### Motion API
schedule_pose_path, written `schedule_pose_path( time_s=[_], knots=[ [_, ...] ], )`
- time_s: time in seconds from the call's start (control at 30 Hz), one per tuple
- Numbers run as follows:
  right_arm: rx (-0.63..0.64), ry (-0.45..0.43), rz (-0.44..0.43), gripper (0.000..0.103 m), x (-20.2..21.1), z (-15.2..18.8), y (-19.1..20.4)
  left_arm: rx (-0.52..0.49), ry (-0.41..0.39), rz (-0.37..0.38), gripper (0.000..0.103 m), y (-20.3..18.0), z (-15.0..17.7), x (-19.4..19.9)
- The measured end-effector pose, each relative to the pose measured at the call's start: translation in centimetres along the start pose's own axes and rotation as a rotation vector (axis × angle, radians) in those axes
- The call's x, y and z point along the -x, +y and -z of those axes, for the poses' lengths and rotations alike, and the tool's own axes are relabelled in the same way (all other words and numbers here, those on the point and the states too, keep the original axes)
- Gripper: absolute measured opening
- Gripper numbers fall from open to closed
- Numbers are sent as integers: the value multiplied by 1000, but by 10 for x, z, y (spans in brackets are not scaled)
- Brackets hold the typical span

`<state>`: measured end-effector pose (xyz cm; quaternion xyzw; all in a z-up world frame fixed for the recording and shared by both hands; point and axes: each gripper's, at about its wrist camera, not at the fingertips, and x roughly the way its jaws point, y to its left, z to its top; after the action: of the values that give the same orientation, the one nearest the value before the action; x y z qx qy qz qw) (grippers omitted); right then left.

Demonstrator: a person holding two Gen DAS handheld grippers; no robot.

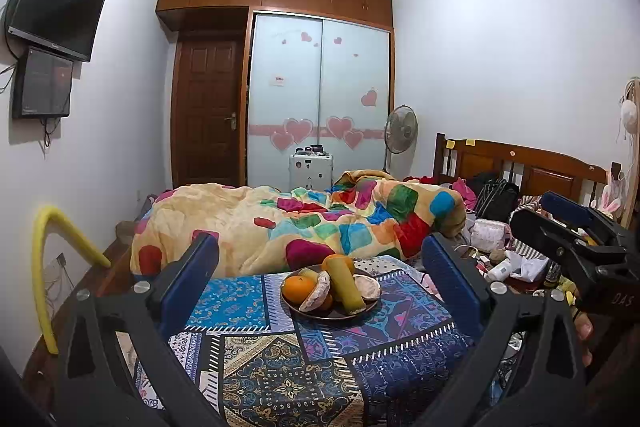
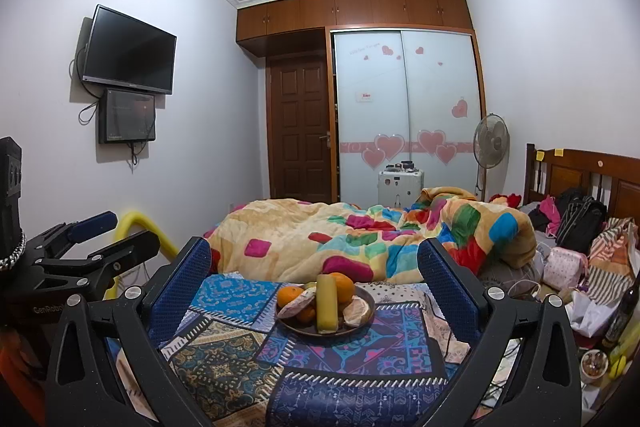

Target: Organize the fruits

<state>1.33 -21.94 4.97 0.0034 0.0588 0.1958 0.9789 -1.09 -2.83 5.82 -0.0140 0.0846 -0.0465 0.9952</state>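
The fruits are heaped on a dark plate on the patterned cloth. Both the left gripper and right gripper are held wide, empty, near. Whether sorting is pending or finished cannot be told.

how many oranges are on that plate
3 show: one orange at the plate's left, one at the back behind the yellow-green cylinder, one partly buried low; more may be hidden.

Left wrist camera: looks forward between own open tongs, over table toward wardrobe. Right wrist camera: same direction, standing right of it, similar nearness. Both share plate, bed, door, television.
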Motion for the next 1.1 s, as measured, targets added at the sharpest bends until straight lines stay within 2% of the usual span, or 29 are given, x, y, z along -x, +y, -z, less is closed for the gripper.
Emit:
schedule_pose_path(
  time_s=[1.1],
  knots=[
    [-3, 5, 0, 103, 0, -4, 5, -5, 10, 25, 103, -6, 0, 7]
  ],
)
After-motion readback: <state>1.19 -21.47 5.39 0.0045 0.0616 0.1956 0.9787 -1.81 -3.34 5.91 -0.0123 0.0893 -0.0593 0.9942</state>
